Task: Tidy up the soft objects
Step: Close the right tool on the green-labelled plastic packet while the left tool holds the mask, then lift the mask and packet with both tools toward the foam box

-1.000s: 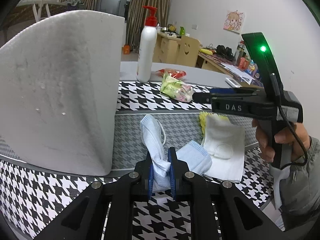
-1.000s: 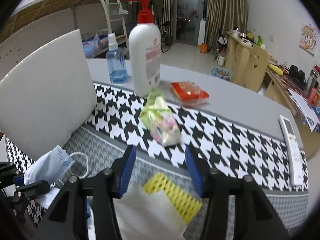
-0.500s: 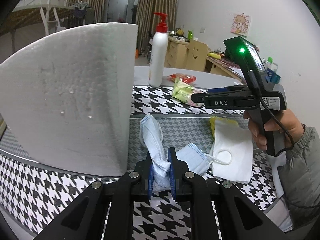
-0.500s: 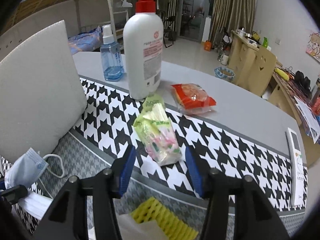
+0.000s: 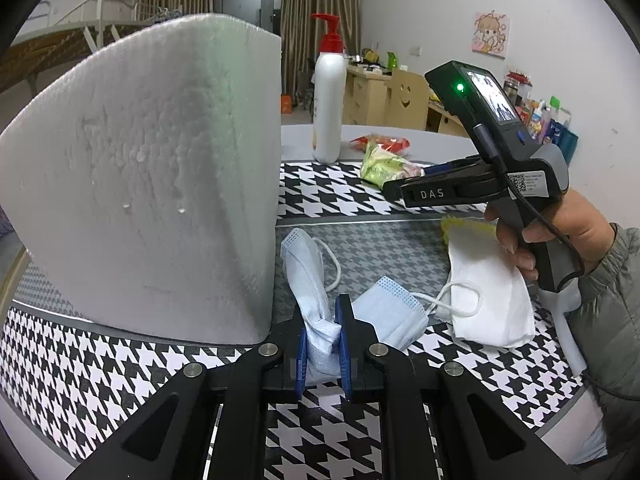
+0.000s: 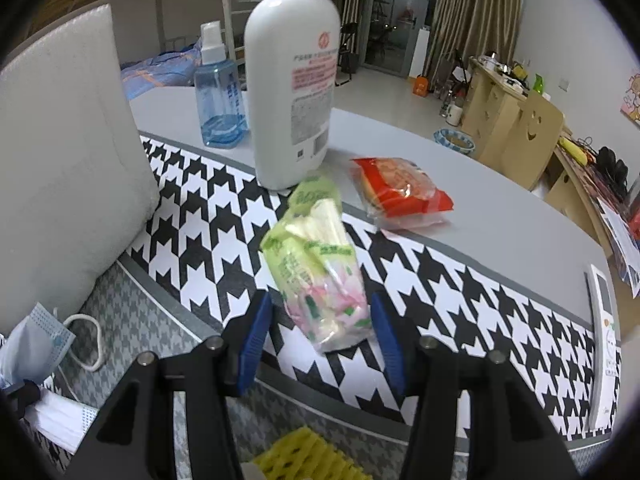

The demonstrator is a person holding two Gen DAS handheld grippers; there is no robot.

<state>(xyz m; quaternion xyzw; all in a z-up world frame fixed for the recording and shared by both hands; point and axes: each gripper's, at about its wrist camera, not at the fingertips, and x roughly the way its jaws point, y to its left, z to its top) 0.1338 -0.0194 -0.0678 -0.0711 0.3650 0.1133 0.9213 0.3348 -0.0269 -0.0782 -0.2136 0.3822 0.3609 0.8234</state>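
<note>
Left wrist view: left tongs (image 5: 323, 336) pinch a blue face mask (image 5: 316, 292) at lower centre; right tongs (image 6: 320, 330) spread around a green packet (image 6: 316, 268).

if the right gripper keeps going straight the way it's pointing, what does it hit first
Most likely the green tissue pack. It lies on the houndstooth cloth right ahead of the right gripper, its near end already between the open jaws, not yet gripped. Exact depth is unclear.
</note>
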